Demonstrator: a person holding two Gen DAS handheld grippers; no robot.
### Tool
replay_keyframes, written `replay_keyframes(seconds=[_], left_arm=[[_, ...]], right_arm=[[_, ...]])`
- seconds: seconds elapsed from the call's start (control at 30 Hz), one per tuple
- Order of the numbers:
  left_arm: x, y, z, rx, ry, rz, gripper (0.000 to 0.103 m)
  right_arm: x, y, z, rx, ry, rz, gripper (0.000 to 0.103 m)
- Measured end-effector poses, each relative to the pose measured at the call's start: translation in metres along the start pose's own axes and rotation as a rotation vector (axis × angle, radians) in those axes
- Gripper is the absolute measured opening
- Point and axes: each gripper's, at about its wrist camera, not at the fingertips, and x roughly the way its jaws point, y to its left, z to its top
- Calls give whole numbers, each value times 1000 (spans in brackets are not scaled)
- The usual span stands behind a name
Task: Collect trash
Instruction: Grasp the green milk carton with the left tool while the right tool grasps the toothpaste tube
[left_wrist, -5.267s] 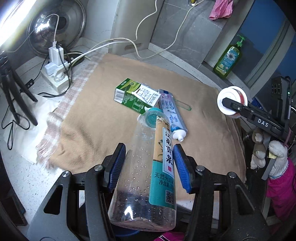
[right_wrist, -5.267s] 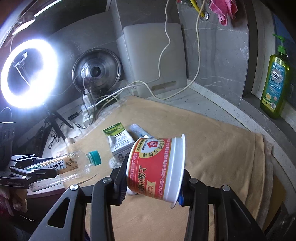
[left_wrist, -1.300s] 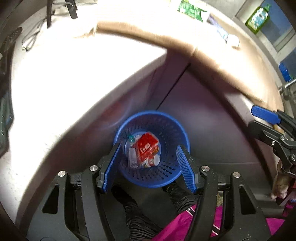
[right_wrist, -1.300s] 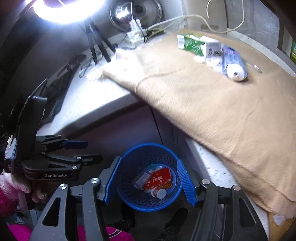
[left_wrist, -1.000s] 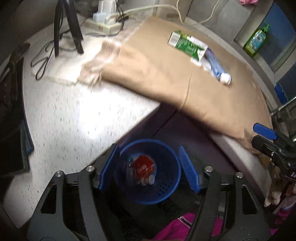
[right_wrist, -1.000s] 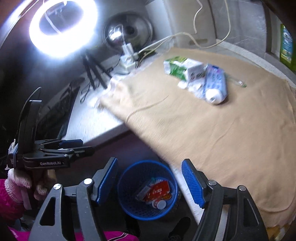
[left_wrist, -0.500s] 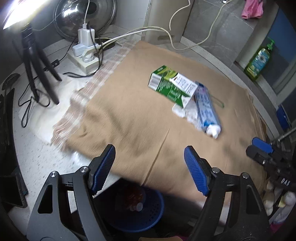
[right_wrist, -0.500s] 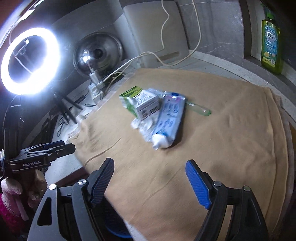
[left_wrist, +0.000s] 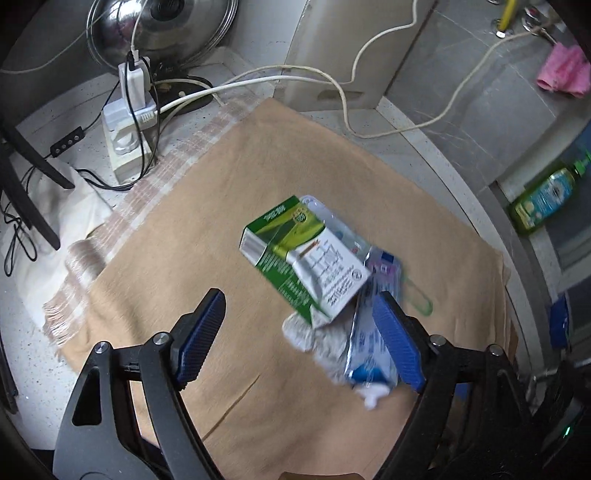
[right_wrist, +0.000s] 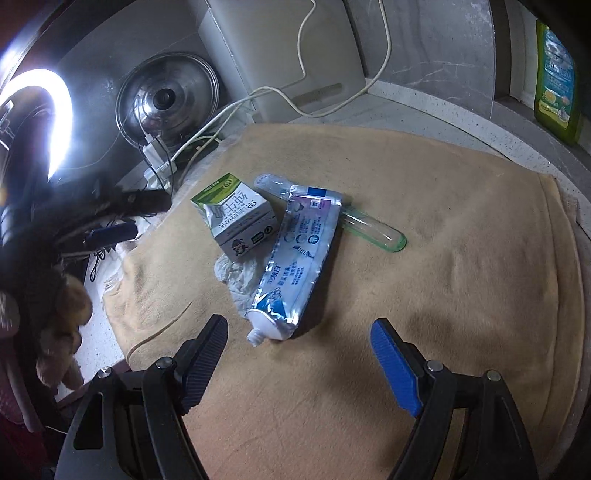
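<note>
On the tan cloth (left_wrist: 229, 206) lies a green-and-white carton (left_wrist: 303, 258) (right_wrist: 236, 218). Beside it are a blue-and-silver toothpaste tube (left_wrist: 369, 343) (right_wrist: 299, 266), a crumpled white tissue (left_wrist: 314, 336) (right_wrist: 236, 277) and a clear green toothbrush case (right_wrist: 373, 229). My left gripper (left_wrist: 297, 295) hovers over the carton's near end; its jaws are opening and touch nothing. My right gripper (right_wrist: 299, 323) is open just short of the tube's cap end, with nothing gripped. In the right wrist view the left gripper is a dark blur at the left edge.
A power strip with chargers (left_wrist: 127, 147) and white cables sits at the cloth's far left corner, before a steel pot lid (left_wrist: 162, 33). A green soap bottle (left_wrist: 543, 199) stands on the right ledge. A ring light (right_wrist: 55, 122) glares at the left, above tripod legs.
Both grippers have come up from over the blue basket below the counter to above the tan cloth. The bottle and cup held earlier lie in the basket. Both pairs of jaws stand wider.
</note>
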Motion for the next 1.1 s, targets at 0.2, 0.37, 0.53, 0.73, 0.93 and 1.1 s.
replay_keyframes(seconds=[0.2, 0.37, 0.53, 0.73, 0.93, 1.1], left_arm=[[36, -9, 29, -66, 71, 60, 84], [57, -18, 39, -49, 89, 160, 84], [74, -28, 44, -9, 96, 238, 84], [87, -29, 46, 7, 105, 294, 87], [99, -24, 43, 12, 139, 285, 89], [111, -20, 40, 18, 188, 243, 89]], right_arm=[[6, -7, 6, 2, 8, 10, 82], [12, -7, 13, -7, 12, 17, 82], [26, -5, 20, -12, 35, 24, 82], [55, -11, 33, 12, 89, 28, 78], [76, -12, 37, 69, 136, 51, 78], [85, 9, 38, -13, 154, 11, 78]])
